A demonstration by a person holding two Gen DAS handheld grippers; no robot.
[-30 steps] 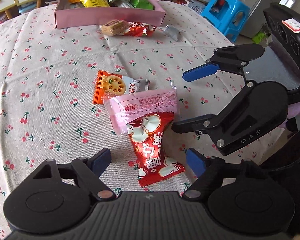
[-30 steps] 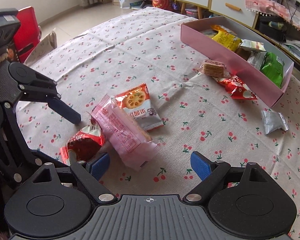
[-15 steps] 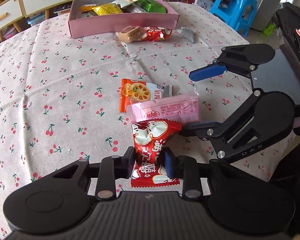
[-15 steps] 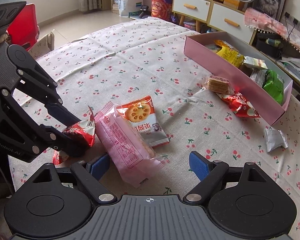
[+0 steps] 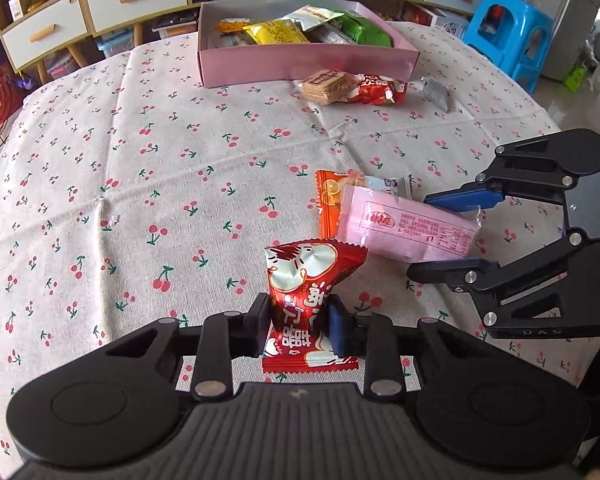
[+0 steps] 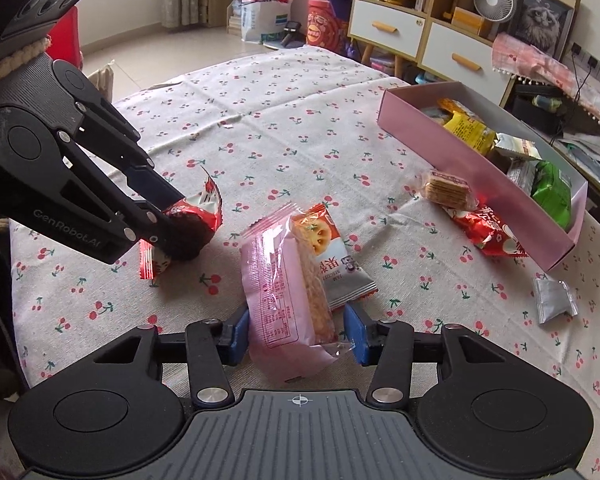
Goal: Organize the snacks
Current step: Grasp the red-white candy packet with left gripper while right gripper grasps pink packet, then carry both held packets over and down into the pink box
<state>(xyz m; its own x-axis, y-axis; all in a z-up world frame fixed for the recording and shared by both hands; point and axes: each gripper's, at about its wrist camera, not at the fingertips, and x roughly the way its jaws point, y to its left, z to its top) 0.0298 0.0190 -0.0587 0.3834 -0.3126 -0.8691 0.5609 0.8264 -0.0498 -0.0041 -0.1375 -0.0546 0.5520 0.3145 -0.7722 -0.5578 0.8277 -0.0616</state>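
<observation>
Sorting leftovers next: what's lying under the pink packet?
Under the pink packet lies an orange biscuit packet, partly covered; whatever else lies beneath is hidden.

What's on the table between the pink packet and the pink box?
In the left wrist view, only bare cherry-print tablecloth between pink packet and pink box.

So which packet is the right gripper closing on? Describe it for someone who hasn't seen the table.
Start at the pink box on the cherry-print tablecloth, then come toward the camera. The right gripper straddles a long pink wrapper lying partly over an orange biscuit packet. It is the only pink, translucent packet.
</observation>
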